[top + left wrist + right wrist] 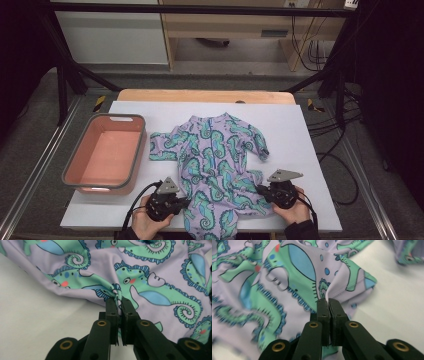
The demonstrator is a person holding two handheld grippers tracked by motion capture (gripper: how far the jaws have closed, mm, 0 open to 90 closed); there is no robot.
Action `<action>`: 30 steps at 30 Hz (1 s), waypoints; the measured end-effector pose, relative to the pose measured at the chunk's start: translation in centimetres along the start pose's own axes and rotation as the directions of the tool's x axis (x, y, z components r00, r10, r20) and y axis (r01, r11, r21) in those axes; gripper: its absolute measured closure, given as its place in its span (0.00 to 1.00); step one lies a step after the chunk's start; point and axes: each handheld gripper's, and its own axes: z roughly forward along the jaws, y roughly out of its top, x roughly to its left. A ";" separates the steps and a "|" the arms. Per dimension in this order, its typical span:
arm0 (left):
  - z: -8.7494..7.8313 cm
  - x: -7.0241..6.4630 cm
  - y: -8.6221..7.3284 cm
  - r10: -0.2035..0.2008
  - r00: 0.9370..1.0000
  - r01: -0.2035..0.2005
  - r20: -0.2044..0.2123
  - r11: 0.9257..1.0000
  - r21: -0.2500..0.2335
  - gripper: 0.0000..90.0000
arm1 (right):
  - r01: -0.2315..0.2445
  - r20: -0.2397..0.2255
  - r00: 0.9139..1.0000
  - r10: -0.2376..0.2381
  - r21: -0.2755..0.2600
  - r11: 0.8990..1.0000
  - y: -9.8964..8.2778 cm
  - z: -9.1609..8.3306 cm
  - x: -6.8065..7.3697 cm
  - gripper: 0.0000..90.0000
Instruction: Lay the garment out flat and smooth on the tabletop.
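A white mat (320,150) covers the table, and on it, right of the pink bin (105,152), a seahorse-print suit (215,150) is spread. Its long axis runs from the collar at the far end to the legs at the near edge of the mat, roughly parallel to the bin's long side. The bin is seen empty and well apart from the suit's right half, near its left sleeve.

The suit's near end is held from both flanks. The left gripper (181,202) is set at the suit's near left edge, on the bin's side, and is the nearer of the two to the bin. The right gripper (261,190) is set at the near right edge, away from the bin. The fabric lies ahead of both pairs of jaws, stretching away toward the collar.

In the left gripper view the jaws are pressed together on a pinched fold of cloth (117,293); in the right gripper view the jaws are likewise clamped on a ridge of fabric (327,293).

The suit's near hem is cut off by the lower frame edge in the high view. How many layers are caught in each pinch cannot be made out.
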 end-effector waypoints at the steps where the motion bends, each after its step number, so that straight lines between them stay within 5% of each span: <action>1: -0.4 0.2 0.0 0.000 1.000 0.000 -0.001 1.000 -0.001 0.95 | -0.006 0.010 1.000 0.006 0.003 1.000 -0.3 -0.7 0.0 0.98; 3: -1.1 0.8 -0.2 -0.013 1.000 0.013 0.008 1.000 -0.004 0.96 | -0.033 0.022 0.999 0.032 0.008 0.999 -1.1 -2.0 0.2 0.98; 5: -1.3 1.1 -0.7 -0.024 1.000 0.024 0.016 1.000 -0.007 0.96 | -0.071 -0.031 0.997 0.072 0.032 0.997 -1.9 -2.7 0.6 0.93; 7: -1.1 1.2 -1.0 -0.029 0.999 0.029 0.020 1.000 0.002 0.95 | -0.065 -0.035 0.997 0.065 0.013 0.998 -1.9 -3.1 1.1 0.84; 12: -0.6 1.0 -1.3 -0.029 0.999 0.029 0.018 1.000 0.005 0.95 | 0.017 -0.049 0.999 -0.023 -0.122 0.992 0.6 -2.2 2.3 0.59; 16: -0.5 1.1 -1.4 -0.039 0.999 0.039 0.020 0.999 0.002 0.95 | 0.077 -0.132 0.987 -0.093 -0.119 0.990 1.4 -0.2 4.4 0.49; 18: -0.5 1.1 -1.5 -0.037 0.999 0.037 0.012 0.999 0.005 0.95 | 0.111 -0.122 0.985 -0.121 -0.087 0.990 1.2 1.2 5.2 0.49; 22: -0.5 1.0 -1.4 -0.040 0.999 0.040 -0.001 0.999 0.003 0.95 | 0.110 -0.069 0.991 -0.113 -0.056 0.992 0.4 3.0 5.3 0.63; 25: -0.6 1.1 -1.4 -0.039 0.999 0.039 0.007 0.999 0.002 0.95 | 0.109 -0.062 0.992 -0.111 -0.038 0.993 0.4 2.7 5.2 0.98; 30: -2.6 1.8 -1.3 -0.028 1.000 0.028 0.001 1.000 -0.009 0.95 | 0.108 -0.141 0.984 -0.111 -0.024 0.994 1.3 1.6 6.5 0.99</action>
